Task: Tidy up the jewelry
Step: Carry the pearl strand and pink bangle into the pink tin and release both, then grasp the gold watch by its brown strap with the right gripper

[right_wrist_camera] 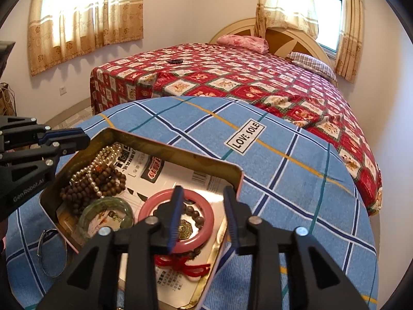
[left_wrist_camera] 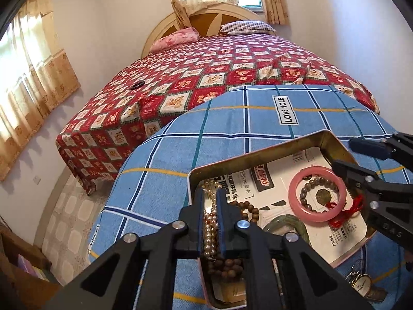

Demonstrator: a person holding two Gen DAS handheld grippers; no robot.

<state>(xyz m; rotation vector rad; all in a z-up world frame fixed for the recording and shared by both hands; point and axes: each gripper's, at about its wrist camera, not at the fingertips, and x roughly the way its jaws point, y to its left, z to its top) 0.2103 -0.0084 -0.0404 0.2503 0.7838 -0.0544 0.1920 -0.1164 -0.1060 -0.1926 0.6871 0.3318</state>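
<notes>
A gold-lined tin tray (left_wrist_camera: 258,155) (right_wrist_camera: 180,152) sits on the blue checked tablecloth (left_wrist_camera: 232,129). Inside it lie a pearl necklace (left_wrist_camera: 209,230) (right_wrist_camera: 103,157), brown wooden beads (left_wrist_camera: 247,206) (right_wrist_camera: 108,178), a green bangle (right_wrist_camera: 85,214) and a pink bangle (left_wrist_camera: 292,196) (right_wrist_camera: 209,217). The pink bangle rings a bead bracelet (left_wrist_camera: 320,180) with a red knot (right_wrist_camera: 185,263). My left gripper (left_wrist_camera: 209,192) (right_wrist_camera: 80,138) hovers over the tray's left end, open a little, pearls showing in the gap. My right gripper (right_wrist_camera: 202,191) (left_wrist_camera: 346,155) stands open above the pink bangle.
A wristwatch (left_wrist_camera: 361,281) and a thin metal ring (right_wrist_camera: 38,248) lie on the cloth beside the tray. Behind the table is a bed with a red patterned cover (left_wrist_camera: 206,72), and a dark bracelet (left_wrist_camera: 136,85) (right_wrist_camera: 175,61) rests on it.
</notes>
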